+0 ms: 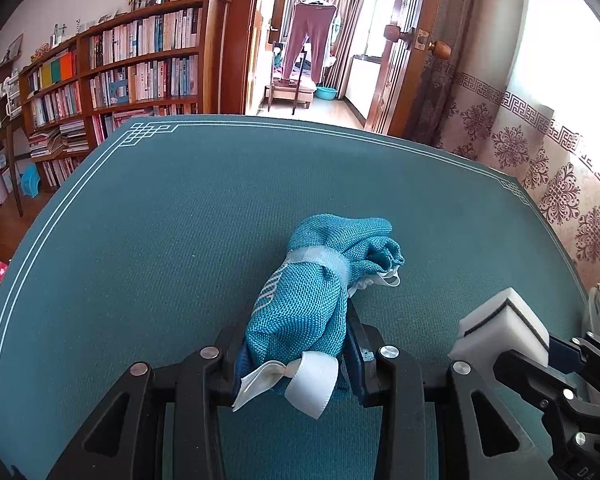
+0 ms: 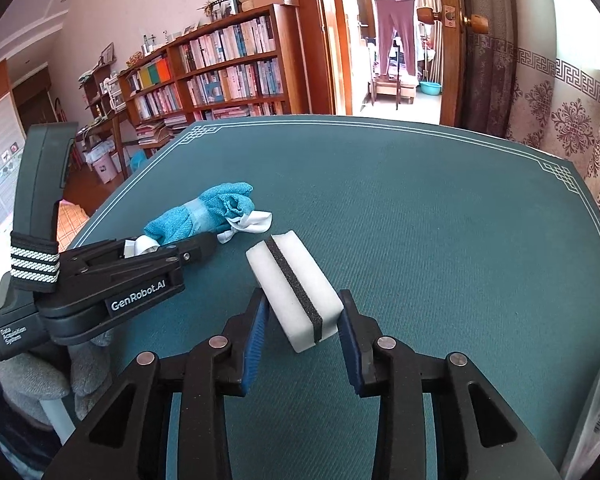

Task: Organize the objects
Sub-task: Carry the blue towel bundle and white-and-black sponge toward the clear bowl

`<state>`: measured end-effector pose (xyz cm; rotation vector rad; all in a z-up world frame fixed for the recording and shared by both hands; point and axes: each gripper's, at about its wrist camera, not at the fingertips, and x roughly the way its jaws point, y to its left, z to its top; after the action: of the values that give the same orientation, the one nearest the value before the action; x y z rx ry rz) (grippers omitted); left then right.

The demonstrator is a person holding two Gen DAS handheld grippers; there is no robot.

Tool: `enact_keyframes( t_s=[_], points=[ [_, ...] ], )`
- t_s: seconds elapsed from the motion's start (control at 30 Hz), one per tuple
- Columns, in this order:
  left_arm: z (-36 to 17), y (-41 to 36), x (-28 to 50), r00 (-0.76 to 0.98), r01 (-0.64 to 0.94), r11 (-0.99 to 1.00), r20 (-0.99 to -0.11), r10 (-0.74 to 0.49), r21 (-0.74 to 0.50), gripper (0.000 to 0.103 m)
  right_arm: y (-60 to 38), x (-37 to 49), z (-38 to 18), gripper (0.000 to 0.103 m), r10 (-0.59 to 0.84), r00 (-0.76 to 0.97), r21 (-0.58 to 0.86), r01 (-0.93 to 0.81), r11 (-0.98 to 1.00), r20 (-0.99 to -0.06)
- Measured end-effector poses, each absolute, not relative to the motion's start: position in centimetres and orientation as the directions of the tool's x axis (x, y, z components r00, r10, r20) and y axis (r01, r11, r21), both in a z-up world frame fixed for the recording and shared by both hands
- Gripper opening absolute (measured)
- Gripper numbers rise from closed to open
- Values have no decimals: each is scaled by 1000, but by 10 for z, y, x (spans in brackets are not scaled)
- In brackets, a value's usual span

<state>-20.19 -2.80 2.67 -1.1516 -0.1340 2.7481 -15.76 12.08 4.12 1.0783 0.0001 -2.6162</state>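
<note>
Left gripper (image 1: 296,344) clamps the teal pouch (image 1: 312,280); right gripper (image 2: 302,320) clamps the sponge (image 2: 292,292).

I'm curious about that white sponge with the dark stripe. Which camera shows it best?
The right wrist view: the sponge sits whole between the right gripper fingers, its stripe running along the top. The left wrist view catches it only at the edge, partly hidden by that gripper.

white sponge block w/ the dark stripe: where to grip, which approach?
Grip the sponge across its two long white faces, near the end closest to the right gripper, approaching along its length. Those faces are flat and parallel, the dark stripe runs lengthwise, and the blue pads already flank them.
</note>
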Motion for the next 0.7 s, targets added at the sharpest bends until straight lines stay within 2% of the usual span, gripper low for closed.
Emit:
enact_keyframes(
  t_s=[0.7],
  points=[
    [54,5,-171,-753,-185,-981,-634,177,-54,40,159,-84,53,36,-270,-694,154,226,-962,-667]
  ],
)
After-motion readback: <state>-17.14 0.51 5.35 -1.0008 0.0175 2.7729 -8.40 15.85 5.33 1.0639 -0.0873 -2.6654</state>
